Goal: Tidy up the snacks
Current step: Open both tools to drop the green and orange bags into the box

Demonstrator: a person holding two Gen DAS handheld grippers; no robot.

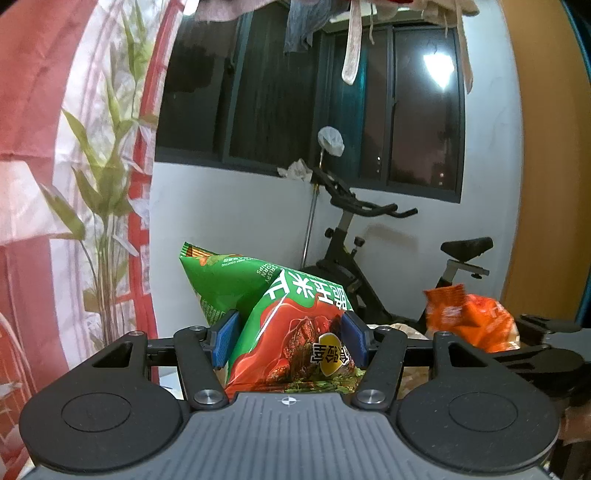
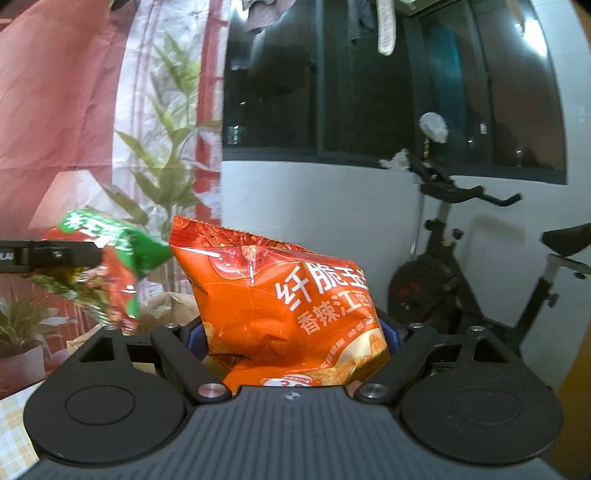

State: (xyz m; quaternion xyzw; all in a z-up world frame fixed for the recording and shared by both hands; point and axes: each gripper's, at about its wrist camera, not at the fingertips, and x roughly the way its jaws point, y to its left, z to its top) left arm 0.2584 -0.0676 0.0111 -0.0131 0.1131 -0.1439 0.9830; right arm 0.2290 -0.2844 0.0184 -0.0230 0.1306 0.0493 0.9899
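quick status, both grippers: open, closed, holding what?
Left gripper: closed on the green snack bag, blue pads pressing both sides.
Right gripper: closed on the orange snack bag, held up off any surface.

a black exercise bike (image 1: pixel 373 266) stands against the white wall (image 1: pixel 229 206) below a dark window (image 1: pixel 280 85). a red curtain with a bamboo print (image 1: pixel 85 155) hangs at the left. clothes (image 1: pixel 299 22) dangle overhead.
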